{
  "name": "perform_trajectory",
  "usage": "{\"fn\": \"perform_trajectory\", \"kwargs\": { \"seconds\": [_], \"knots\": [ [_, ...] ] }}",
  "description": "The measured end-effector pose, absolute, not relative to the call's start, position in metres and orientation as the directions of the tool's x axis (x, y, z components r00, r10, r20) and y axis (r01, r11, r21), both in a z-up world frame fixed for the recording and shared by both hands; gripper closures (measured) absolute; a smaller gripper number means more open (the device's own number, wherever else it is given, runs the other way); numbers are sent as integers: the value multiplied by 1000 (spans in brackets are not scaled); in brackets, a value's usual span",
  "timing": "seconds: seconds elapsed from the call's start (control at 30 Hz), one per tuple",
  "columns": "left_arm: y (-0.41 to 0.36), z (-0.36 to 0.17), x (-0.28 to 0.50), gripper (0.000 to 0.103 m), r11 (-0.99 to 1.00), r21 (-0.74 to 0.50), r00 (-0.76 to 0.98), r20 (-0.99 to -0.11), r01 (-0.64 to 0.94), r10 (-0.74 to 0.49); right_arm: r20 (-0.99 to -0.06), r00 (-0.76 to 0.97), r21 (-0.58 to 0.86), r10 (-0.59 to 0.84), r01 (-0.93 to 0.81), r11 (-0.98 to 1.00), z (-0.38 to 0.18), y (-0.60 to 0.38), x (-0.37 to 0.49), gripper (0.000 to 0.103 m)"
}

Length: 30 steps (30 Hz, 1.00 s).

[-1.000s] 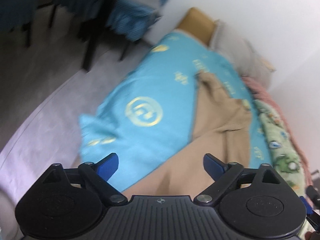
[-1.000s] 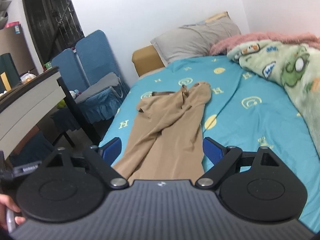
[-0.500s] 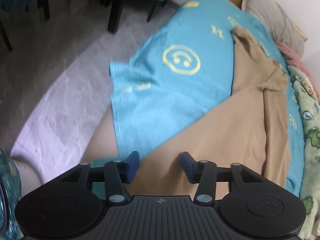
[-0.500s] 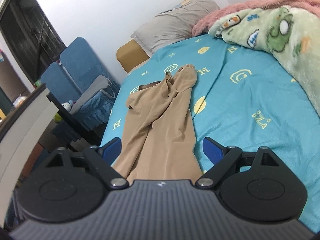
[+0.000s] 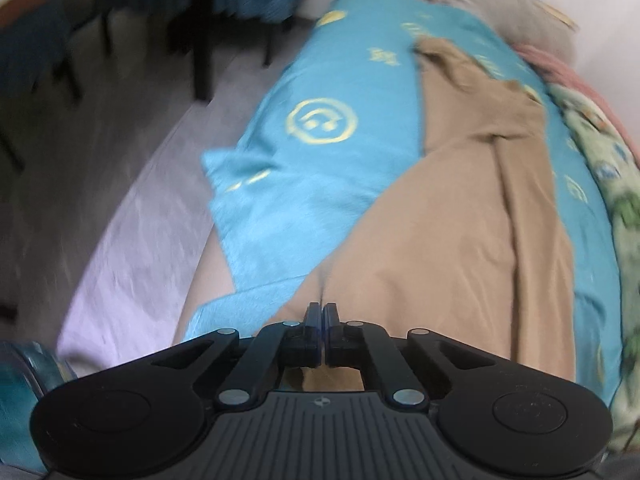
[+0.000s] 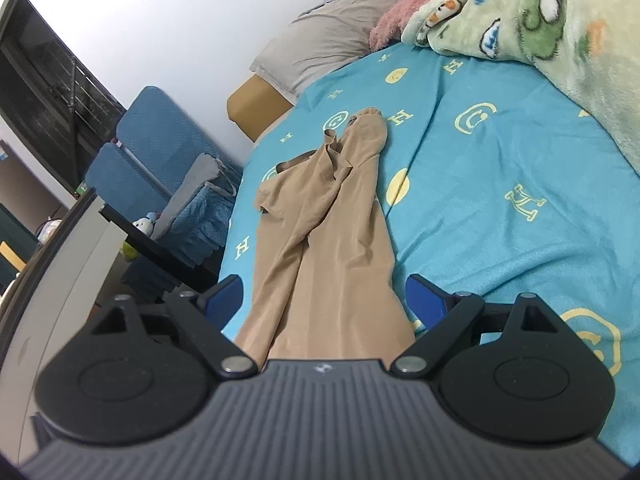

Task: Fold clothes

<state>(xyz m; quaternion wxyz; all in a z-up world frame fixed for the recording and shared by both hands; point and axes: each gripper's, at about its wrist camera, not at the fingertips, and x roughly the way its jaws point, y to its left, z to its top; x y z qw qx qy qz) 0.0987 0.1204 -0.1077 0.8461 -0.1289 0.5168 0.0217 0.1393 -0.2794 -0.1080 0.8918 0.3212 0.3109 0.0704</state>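
Left wrist view: left hand-held gripper had just closed, fingers pressed together, pinching the near edge of the tan trousers, which ran toward 1 o'clock across the turquoise bedsheet. Right wrist view: right hand-held gripper stood spread, trouser legs between its blue pads, waistband toward 12 o'clock, green blanket at 2 o'clock.

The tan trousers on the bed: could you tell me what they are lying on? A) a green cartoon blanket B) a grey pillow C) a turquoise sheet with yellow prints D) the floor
C: the tan trousers lie spread on the turquoise sheet with yellow prints.
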Motion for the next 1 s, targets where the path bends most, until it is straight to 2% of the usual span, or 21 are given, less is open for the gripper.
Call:
{"fn": "perform_trajectory", "kwargs": {
  "seconds": [0.13,0.27,0.3,0.33,0.4,0.63,0.77,0.83,0.9,0.93,1.0],
  "knots": [
    [130,-106,108,94,962,-219,429,-894,-162,-131,-509,794,626,334,75,776,-109,-280,138,14],
    [147,-112,132,92,954,-275,353,-910,-118,-218,-519,790,619,326,84,780,-111,-281,136,14],
    [146,-111,138,86,965,-256,348,-911,-54,-222,-522,789,620,325,89,780,-112,-282,137,14],
    [144,-111,144,70,972,-234,345,-911,17,-226,-525,787,621,323,94,779,-113,-282,137,14],
    [147,-112,153,59,965,-238,324,-910,105,-260,-531,785,622,320,104,776,-115,-284,138,14],
    [178,-146,168,61,927,-352,184,-910,130,-372,-560,768,602,310,120,789,-121,-280,144,14],
    [198,-155,169,64,883,-453,168,-867,124,-469,-575,756,603,314,131,787,-126,-278,150,14],
    [203,-157,169,75,869,-478,160,-855,129,-494,-582,748,606,319,137,784,-129,-276,154,14],
    [201,-159,169,81,869,-466,126,-864,168,-488,-588,743,606,320,143,783,-131,-274,158,14],
    [197,-158,168,90,876,-444,121,-874,189,-470,-591,741,604,319,144,784,-132,-273,159,14],
    [189,-155,167,97,892,-390,123,-897,230,-424,-597,737,599,317,146,788,-132,-272,160,14]
  ]
}}
